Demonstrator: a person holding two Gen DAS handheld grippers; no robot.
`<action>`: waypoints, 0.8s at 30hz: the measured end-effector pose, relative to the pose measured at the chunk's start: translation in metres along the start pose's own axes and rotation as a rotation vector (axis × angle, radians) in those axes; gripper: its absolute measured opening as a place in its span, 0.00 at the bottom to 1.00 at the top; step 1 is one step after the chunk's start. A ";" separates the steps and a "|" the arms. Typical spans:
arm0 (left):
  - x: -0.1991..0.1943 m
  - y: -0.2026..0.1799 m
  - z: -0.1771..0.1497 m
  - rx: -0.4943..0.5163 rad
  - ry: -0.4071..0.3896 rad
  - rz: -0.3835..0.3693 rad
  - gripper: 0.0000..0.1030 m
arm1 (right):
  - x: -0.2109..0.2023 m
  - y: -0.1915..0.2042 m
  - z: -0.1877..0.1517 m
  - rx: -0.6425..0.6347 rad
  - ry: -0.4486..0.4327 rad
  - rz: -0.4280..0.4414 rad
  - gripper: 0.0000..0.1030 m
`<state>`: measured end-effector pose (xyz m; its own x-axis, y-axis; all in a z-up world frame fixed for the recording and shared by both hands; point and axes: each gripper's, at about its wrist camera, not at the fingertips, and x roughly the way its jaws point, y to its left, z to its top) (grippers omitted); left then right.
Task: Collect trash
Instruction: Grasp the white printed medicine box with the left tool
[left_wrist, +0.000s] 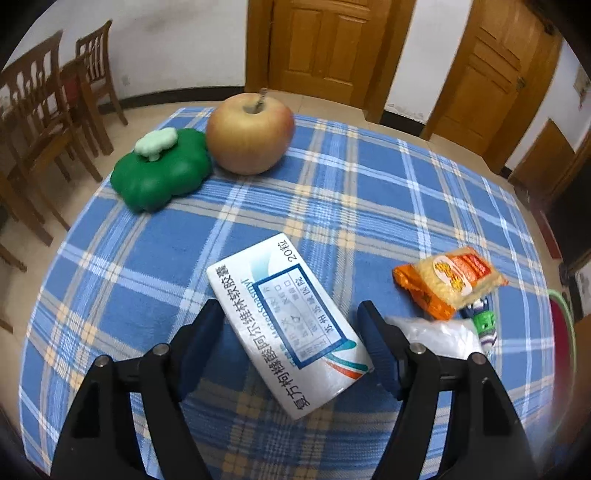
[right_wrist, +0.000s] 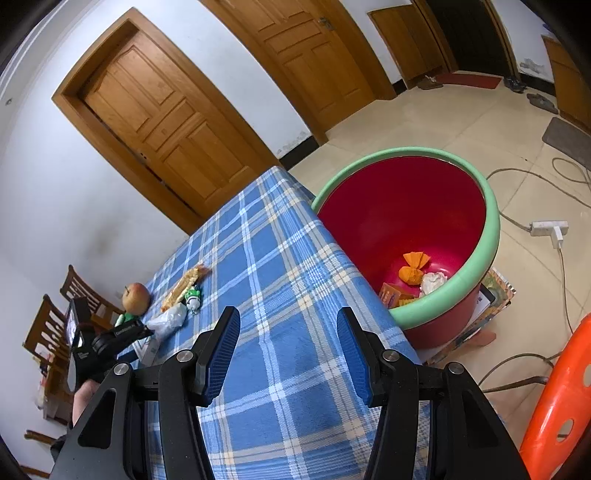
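The left claw (left_wrist: 288, 332) hangs over the table (left_wrist: 388, 206), which is covered by a blue plaid cloth, with its jaws spread and not pressing on anything. A white medicine box (left_wrist: 284, 332) printed with blue characters lies flat on the cloth between the two fingers, set at a slant, with a gap on each side. Just beside the right finger lies a crumpled clear plastic bag (left_wrist: 439, 334). Touching it toward the table's right edge are an orange snack packet (left_wrist: 448, 282) and a small green and white wrapper (left_wrist: 484, 323). Near the far left corner a green toy vegetable (left_wrist: 162, 175) sits against an apple (left_wrist: 249, 134).

The right claw (right_wrist: 288, 354) is held above bare cloth near the table's right edge, its blue pads apart and nothing between them. Just past that edge stands a red bin (right_wrist: 402, 210) with a green rim, holding an orange wrapper (right_wrist: 413, 267), a white crumpled paper (right_wrist: 434, 282) and a small orange box (right_wrist: 393, 295). In this view the other claw is seen at the far left side of the table, close to the plastic bag and the apple.
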<state>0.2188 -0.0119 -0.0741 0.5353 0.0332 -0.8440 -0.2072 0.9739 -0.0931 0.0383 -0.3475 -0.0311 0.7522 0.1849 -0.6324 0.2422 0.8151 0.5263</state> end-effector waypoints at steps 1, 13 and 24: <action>-0.001 -0.001 -0.001 0.010 -0.004 -0.012 0.68 | 0.000 0.000 0.000 0.000 0.000 0.000 0.54; -0.024 0.024 -0.012 0.123 -0.029 -0.109 0.61 | -0.009 0.033 -0.001 -0.086 -0.006 0.002 0.55; -0.039 0.059 -0.005 0.175 -0.156 -0.068 0.61 | 0.015 0.106 -0.010 -0.276 0.046 0.012 0.74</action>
<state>0.1818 0.0430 -0.0490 0.6657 -0.0132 -0.7461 -0.0280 0.9987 -0.0427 0.0694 -0.2529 0.0092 0.7241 0.2150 -0.6553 0.0528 0.9301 0.3635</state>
